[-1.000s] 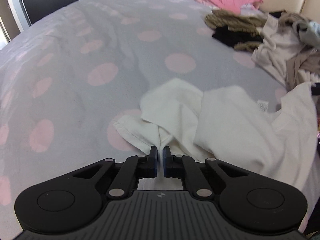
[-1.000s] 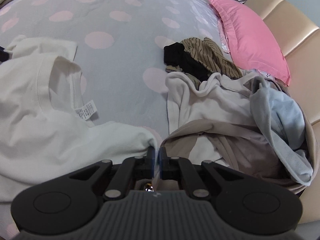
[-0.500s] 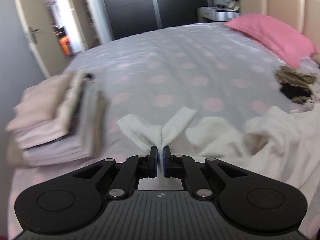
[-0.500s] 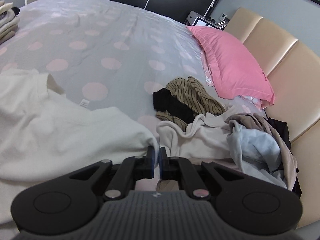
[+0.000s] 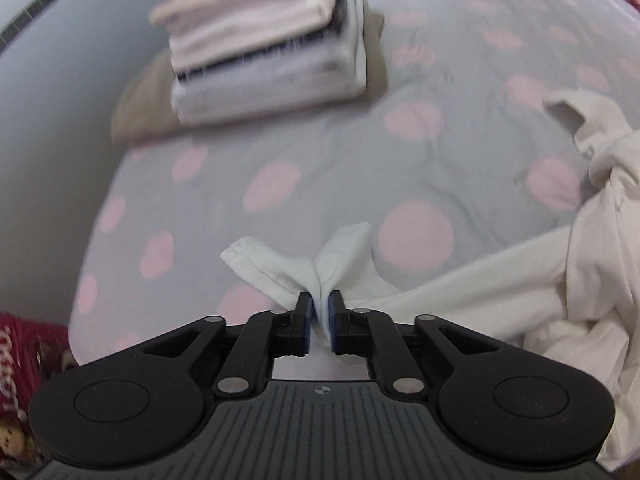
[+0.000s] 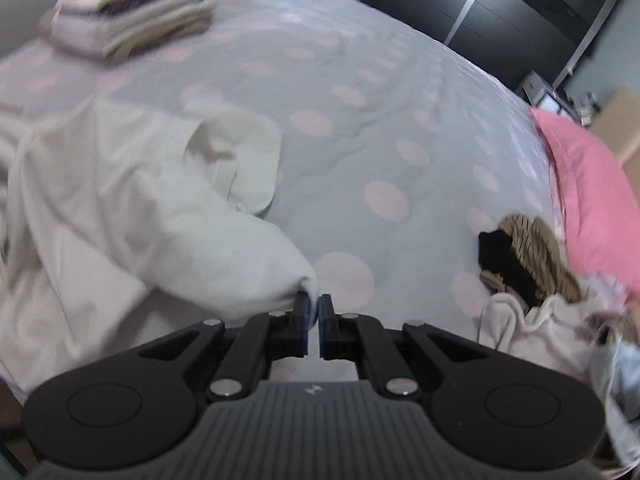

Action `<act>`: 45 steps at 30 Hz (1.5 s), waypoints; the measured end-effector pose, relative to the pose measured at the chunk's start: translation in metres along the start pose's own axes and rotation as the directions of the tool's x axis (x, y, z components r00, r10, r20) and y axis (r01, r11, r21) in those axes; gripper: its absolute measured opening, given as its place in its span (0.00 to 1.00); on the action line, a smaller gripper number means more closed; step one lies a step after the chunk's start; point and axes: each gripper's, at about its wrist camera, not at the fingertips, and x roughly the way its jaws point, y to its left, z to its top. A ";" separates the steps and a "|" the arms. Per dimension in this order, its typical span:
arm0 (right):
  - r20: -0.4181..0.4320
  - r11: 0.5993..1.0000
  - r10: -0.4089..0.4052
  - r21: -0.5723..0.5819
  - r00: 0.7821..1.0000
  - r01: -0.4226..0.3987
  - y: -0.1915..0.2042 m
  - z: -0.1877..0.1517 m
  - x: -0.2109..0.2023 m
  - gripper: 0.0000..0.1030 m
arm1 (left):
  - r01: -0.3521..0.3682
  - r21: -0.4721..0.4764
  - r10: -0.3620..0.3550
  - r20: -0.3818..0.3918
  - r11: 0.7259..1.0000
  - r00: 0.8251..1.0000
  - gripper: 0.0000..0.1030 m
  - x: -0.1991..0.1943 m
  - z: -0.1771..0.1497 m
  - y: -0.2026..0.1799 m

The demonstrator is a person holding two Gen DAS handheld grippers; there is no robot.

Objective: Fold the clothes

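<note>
This is a bedroom in a home. A wide bed (image 6: 360, 92) with a grey, pink-dotted cover carries a pink pillow (image 6: 592, 200), a stack of folded laundry (image 5: 268, 36) and loose clothes (image 6: 560, 320). A dark wardrobe (image 6: 500, 8) stands behind.

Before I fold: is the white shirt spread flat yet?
No. The shirt is bunched, with creases and overlapping layers.
</note>
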 end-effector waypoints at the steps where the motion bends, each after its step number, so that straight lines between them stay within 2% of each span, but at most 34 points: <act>1: -0.010 1.000 -0.008 -0.020 1.000 0.008 0.004 -0.001 0.003 0.05 | 0.009 -0.001 -0.009 -0.005 1.000 1.000 0.12 0.001 -0.004 0.000; 4: -0.040 0.996 -0.034 -0.082 0.999 0.030 0.015 -0.003 0.012 0.05 | 0.027 0.012 -0.028 0.041 1.000 0.999 0.31 -0.011 -0.002 -0.005; 5: -0.050 0.994 -0.042 -0.102 0.998 0.037 0.019 -0.004 0.015 0.05 | 0.035 0.016 -0.036 0.069 0.999 0.997 0.41 -0.017 0.000 -0.008; 6: -0.059 0.991 -0.052 -0.123 0.997 0.044 0.023 -0.005 0.018 0.05 | 0.045 0.020 -0.047 0.100 0.999 0.994 0.46 -0.023 0.004 -0.012; 8: -0.067 0.990 -0.062 -0.133 0.996 0.052 0.026 -0.004 0.020 0.05 | 0.092 0.034 -0.096 0.151 0.995 0.984 0.47 -0.035 0.011 -0.021; 10: -0.070 0.990 -0.066 -0.127 0.995 0.056 0.028 -0.002 0.020 0.05 | 0.175 0.054 -0.182 0.182 0.983 0.966 0.47 -0.044 0.018 -0.032; 15: -0.081 0.990 -0.071 -0.129 0.994 0.061 0.032 -0.001 0.023 0.05 | 0.362 0.088 -0.372 0.202 0.928 0.906 0.47 -0.047 0.030 -0.070; 17: -0.086 0.990 -0.070 -0.125 0.994 0.059 0.032 -0.001 0.025 0.05 | 0.394 0.114 -0.409 0.191 0.912 0.892 0.47 -0.041 0.033 -0.089; 20: -0.090 0.991 -0.071 -0.121 0.993 0.060 0.031 -0.001 0.026 0.05 | 0.421 0.127 -0.437 0.162 0.898 0.885 0.47 -0.023 0.039 -0.110; 23: -0.092 0.991 -0.072 -0.122 0.993 0.060 0.031 0.000 0.028 0.05 | 0.456 0.108 -0.467 0.124 0.883 0.875 0.42 -0.001 0.043 -0.119; 24: -0.093 0.991 -0.071 -0.123 0.993 0.059 0.031 0.000 0.028 0.05 | 0.470 0.098 -0.479 0.110 0.877 0.871 0.31 0.005 0.044 -0.120; 26: -0.096 0.991 -0.065 -0.121 0.993 0.053 0.031 -0.001 0.030 0.05 | 0.497 0.080 -0.503 0.083 0.864 0.860 0.18 0.014 0.042 -0.122; 27: -0.097 0.991 -0.063 -0.121 0.993 0.051 0.030 -0.001 0.031 0.05 | 0.498 0.074 -0.503 0.079 0.864 0.861 0.09 0.016 0.041 -0.122; 29: -0.094 0.991 -0.064 -0.127 0.993 0.052 0.031 -0.002 0.031 0.05 | 0.491 0.066 -0.496 0.092 0.868 0.864 0.04 0.013 0.040 -0.122; 33: -0.047 0.992 -0.098 -0.086 0.994 0.094 0.019 0.001 0.020 0.05 | 0.497 0.059 -0.499 0.167 0.866 0.850 0.03 -0.008 0.040 -0.115; 36: 0.042 0.985 -0.169 -0.031 0.985 0.170 0.000 0.008 -0.005 0.04 | 0.517 0.072 -0.518 0.234 0.853 0.823 0.03 -0.039 0.043 -0.109; 40: 0.129 0.962 -0.274 0.022 0.953 0.274 -0.027 0.015 -0.045 0.04 | 0.529 0.119 -0.536 0.333 0.840 0.776 0.03 -0.090 0.050 -0.101; 43: 0.168 0.940 -0.341 0.086 0.925 0.330 -0.050 0.018 -0.080 0.04 | 0.524 0.160 -0.539 0.414 0.836 0.734 0.03 -0.131 0.052 -0.090; 45: 0.201 0.917 -0.396 0.125 0.896 0.378 -0.063 0.021 -0.106 0.04 | 0.511 0.170 -0.525 0.468 0.843 0.711 0.03 -0.155 0.053 -0.081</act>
